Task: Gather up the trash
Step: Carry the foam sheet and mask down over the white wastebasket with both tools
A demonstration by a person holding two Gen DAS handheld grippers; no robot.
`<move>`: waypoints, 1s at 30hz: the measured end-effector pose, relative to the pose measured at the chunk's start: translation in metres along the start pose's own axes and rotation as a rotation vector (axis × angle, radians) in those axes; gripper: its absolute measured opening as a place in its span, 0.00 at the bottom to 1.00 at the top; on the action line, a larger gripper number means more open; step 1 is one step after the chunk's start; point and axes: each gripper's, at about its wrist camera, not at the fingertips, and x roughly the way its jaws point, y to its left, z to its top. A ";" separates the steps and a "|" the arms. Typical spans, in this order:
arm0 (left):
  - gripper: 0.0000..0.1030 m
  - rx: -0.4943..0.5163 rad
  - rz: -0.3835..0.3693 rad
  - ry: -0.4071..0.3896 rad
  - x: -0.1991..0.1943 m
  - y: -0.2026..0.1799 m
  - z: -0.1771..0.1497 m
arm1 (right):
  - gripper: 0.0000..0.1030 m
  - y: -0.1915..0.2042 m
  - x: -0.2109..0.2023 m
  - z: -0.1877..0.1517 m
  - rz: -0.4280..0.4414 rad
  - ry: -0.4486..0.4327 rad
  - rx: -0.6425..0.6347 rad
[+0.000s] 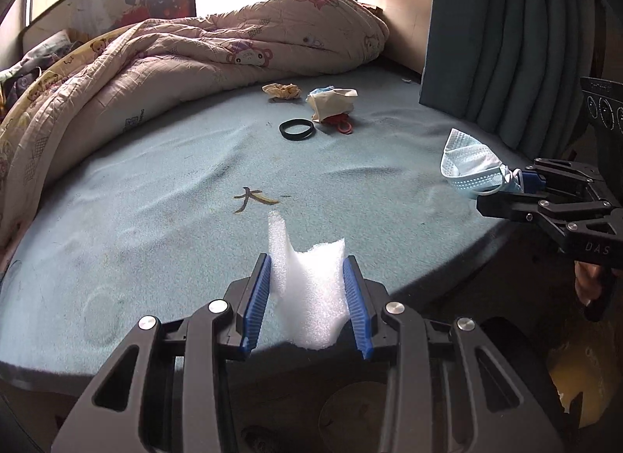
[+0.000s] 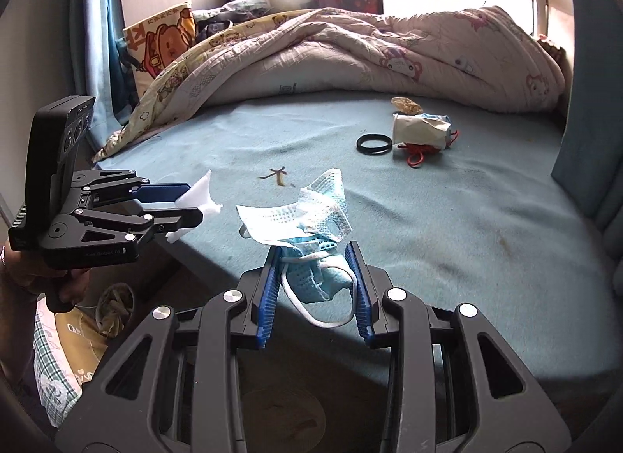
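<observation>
My left gripper (image 1: 307,262) is shut on a piece of white foam (image 1: 311,289) at the near edge of the bed (image 1: 155,227); it also shows in the right wrist view (image 2: 187,204) at the left. My right gripper (image 2: 315,250) is shut on a crumpled blue face mask (image 2: 307,215) over the bed's near edge; the mask also shows in the left wrist view (image 1: 471,165) at the right. Farther back on the bed lie a crushed paper cup (image 1: 331,102), a crumpled wrapper (image 1: 282,90), red string (image 1: 342,124) and a black ring (image 1: 296,129).
A rumpled cartoon quilt (image 1: 194,52) covers the far side of the bed. A teal curtain (image 1: 502,32) hangs at the right. A pillow (image 2: 159,40) leans at the headboard. A bag with trash in it (image 2: 113,305) sits on the floor below the bed edge.
</observation>
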 end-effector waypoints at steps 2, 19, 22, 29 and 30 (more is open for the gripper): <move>0.35 0.007 -0.003 -0.005 -0.013 -0.007 -0.012 | 0.30 0.010 -0.013 -0.012 0.007 -0.004 -0.003; 0.35 -0.005 -0.040 0.130 0.000 -0.057 -0.184 | 0.30 0.064 -0.024 -0.177 0.021 0.107 -0.022; 0.35 0.006 -0.030 0.169 0.022 -0.065 -0.223 | 0.30 0.067 -0.011 -0.208 0.018 0.137 -0.004; 0.36 -0.071 -0.037 0.301 0.073 -0.060 -0.290 | 0.30 0.079 0.025 -0.264 0.005 0.251 0.009; 0.36 -0.087 -0.047 0.321 0.080 -0.058 -0.296 | 0.30 0.080 0.029 -0.269 0.003 0.263 0.008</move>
